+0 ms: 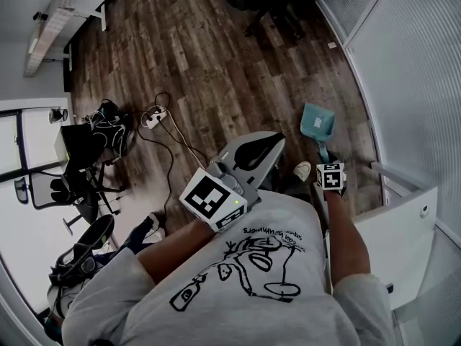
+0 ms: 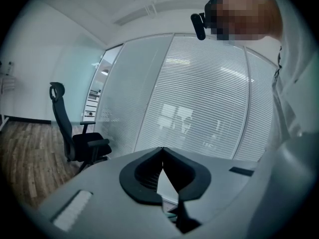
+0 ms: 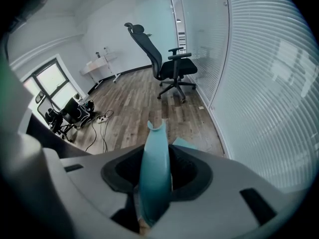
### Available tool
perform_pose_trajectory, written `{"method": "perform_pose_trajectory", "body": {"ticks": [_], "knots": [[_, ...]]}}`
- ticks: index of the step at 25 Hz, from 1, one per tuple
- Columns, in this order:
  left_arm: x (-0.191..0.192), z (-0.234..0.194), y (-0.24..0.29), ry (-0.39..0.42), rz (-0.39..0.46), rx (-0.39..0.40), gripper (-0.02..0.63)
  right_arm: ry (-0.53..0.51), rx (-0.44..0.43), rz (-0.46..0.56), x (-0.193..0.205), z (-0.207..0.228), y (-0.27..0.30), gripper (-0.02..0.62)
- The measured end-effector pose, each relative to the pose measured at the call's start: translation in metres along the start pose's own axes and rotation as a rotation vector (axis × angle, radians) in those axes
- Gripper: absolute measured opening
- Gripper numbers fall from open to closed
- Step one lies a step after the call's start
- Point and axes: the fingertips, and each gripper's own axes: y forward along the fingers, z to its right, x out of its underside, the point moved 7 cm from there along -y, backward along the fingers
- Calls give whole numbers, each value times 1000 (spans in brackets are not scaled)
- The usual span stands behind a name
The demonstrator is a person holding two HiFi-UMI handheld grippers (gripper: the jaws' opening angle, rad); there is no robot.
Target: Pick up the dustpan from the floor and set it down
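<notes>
The right gripper [image 3: 153,190] is standing with its jaws part open around the teal handle [image 3: 155,153] of the dustpan [image 1: 317,123] — the pads [image 3: 190,179] appear to be just clear of it, though the view is too close to be sure of contact. The dustpan is lying flat on the wooden floor [image 1: 216,63] near the glass partition [image 1: 410,71], handle rising toward the gripper above it. The left gripper [image 2: 162,152] is idling at chest height, jaws closed tip to tip on nothing. By my reading the set-down is finishing — the next move is calling for a straight lift of the right gripper off the handle without tipping the dustpan
</notes>
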Motion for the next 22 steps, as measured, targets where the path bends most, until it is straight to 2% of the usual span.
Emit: {"method": "perform_pose_trajectory", "body": {"ticks": [15,22], "knots": [[6,-3,-3,-11,-3,-12,2,26,-29,-38,16,-10,4,121],[7,-3,-1,-10,-5,-10,2,36,-39,-37,21,-14,5,158]]}}
